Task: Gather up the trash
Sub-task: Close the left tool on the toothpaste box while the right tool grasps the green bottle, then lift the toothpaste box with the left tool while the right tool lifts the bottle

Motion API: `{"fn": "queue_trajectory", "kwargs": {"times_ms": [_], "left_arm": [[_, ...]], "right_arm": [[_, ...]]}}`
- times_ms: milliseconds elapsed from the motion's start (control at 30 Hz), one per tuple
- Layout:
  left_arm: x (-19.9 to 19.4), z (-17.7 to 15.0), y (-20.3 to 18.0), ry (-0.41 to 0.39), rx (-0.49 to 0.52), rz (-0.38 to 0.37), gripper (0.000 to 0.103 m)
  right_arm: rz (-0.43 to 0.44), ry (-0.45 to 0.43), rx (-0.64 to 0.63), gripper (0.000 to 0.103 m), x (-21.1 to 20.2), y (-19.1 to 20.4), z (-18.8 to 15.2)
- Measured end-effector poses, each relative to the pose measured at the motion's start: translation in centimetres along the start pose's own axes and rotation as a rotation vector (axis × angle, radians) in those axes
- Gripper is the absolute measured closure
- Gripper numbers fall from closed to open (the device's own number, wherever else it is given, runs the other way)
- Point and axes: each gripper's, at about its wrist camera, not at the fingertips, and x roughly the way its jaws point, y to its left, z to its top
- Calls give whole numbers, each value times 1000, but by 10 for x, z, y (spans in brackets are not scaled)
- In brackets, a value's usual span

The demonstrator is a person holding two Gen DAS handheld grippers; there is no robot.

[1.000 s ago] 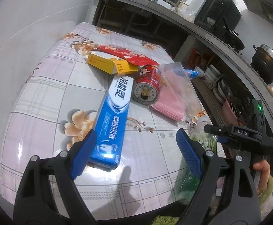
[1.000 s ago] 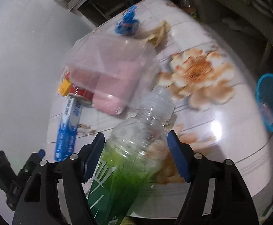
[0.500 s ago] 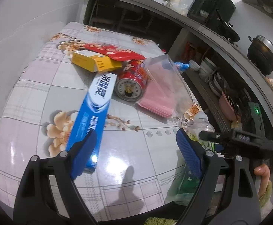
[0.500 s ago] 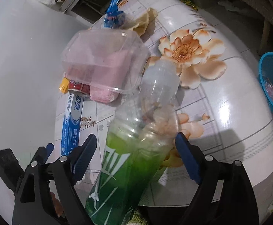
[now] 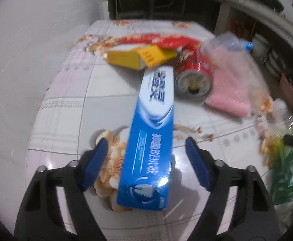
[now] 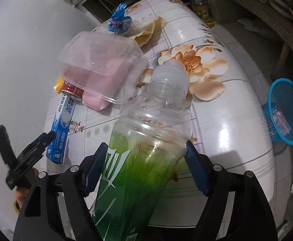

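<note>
My left gripper [image 5: 146,156] is open, its fingers on either side of the near end of a blue toothpaste box [image 5: 152,134] lying on the floral table [image 5: 70,104]; contact is not visible. My right gripper [image 6: 146,156] is shut on a clear plastic bottle with a green label [image 6: 146,150], tilted up over the table's near edge. Beyond lie a red can [image 5: 194,80], a yellow box [image 5: 138,58], a red wrapper [image 5: 156,40] and a clear container with pink contents [image 6: 100,68]. The left gripper [image 6: 36,146] also shows in the right wrist view, at the toothpaste box [image 6: 63,124].
A blue crumpled wrapper [image 6: 119,19] and a yellowish scrap [image 6: 148,32] lie at the table's far side. A blue mesh basket [image 6: 287,110] stands on the floor to the right. An oil bottle [image 6: 201,8] stands beyond the table. A white wall [image 5: 26,60] runs along the left.
My left gripper has moved in so its fingers straddle the toothpaste box's near end. The right gripper still holds the bottle, tilted slightly more over the table.
</note>
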Motion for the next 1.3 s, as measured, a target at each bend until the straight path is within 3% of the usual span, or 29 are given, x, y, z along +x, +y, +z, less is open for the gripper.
{"fn": "queue_trajectory", "kwargs": {"times_ms": [100,333,567,633,733,1000,1100,1167,1233,1300], "left_arm": [[13,-4,2,65,-13,-10,56],[0,-19,4,107,-17,-1,57],[-27,-57,-16,222,-59,-136,56],[-33,-59,-21,213,-62,-157,43],[-38,-52,-29,156,-44,-137,36],[-16,-22,-56,101,26,-70,35],[-6,-21,-61,102,35,-43,35],[-3,-23,-57,112,19,-38,41],[0,-24,-51,124,-11,-43,55],[1,-23,-46,133,-41,-78,56]], "right_arm": [[-3,-7,-19,29,2,1,1],[-34,7,-129,29,2,6,13],[-148,8,-300,29,6,24,23],[-145,8,-292,28,7,23,25],[-113,3,-228,28,3,14,27],[-16,4,-95,25,-7,-3,20],[-1,17,-80,25,-4,-5,20],[-2,20,-84,28,-3,-5,21],[1,27,-87,39,-2,-4,20],[-5,33,-98,40,-4,-3,18]]}}
